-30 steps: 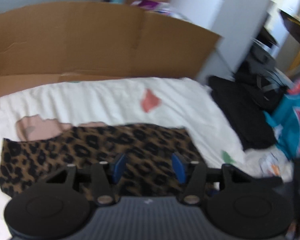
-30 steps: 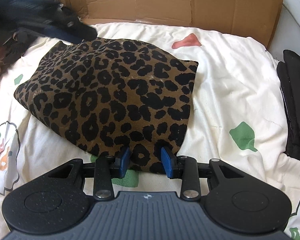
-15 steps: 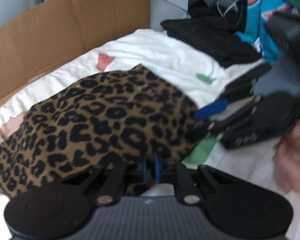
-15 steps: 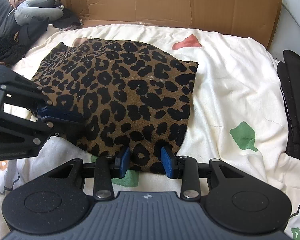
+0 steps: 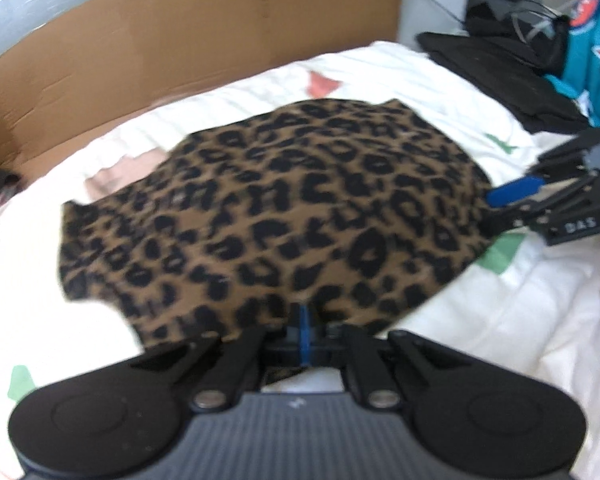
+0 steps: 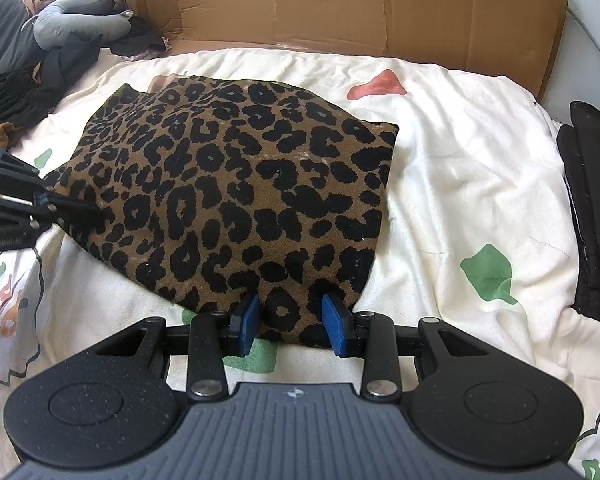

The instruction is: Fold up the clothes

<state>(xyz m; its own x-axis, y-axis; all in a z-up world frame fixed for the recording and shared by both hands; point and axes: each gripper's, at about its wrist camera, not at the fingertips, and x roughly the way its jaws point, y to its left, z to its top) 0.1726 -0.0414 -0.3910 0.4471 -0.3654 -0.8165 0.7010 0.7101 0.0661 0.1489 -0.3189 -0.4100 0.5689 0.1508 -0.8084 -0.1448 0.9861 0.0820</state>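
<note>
A folded leopard-print garment (image 6: 236, 200) lies on a white printed bedsheet (image 6: 460, 184). My left gripper (image 5: 305, 318) is shut on the garment's near edge in the left wrist view. In the right wrist view the left gripper (image 6: 74, 210) pinches the garment's left side. My right gripper (image 6: 292, 326) stands open, its blue pads (image 6: 247, 322) on either side of the garment's near corner, with the fabric edge between them. In the left wrist view, the right gripper (image 5: 500, 208) sits at the leopard garment's (image 5: 284, 216) right edge.
A brown cardboard sheet (image 6: 380, 4) stands along the far side of the bed. Black clothing (image 6: 592, 208) lies at the right edge, and beyond it a teal jersey (image 5: 588, 52). A grey neck pillow (image 6: 80, 20) and dark clothes (image 6: 12, 96) sit at the far left.
My left gripper has swung from the garment's far side round to its left edge and closed on the fabric. The right gripper has stayed in place, still open.
</note>
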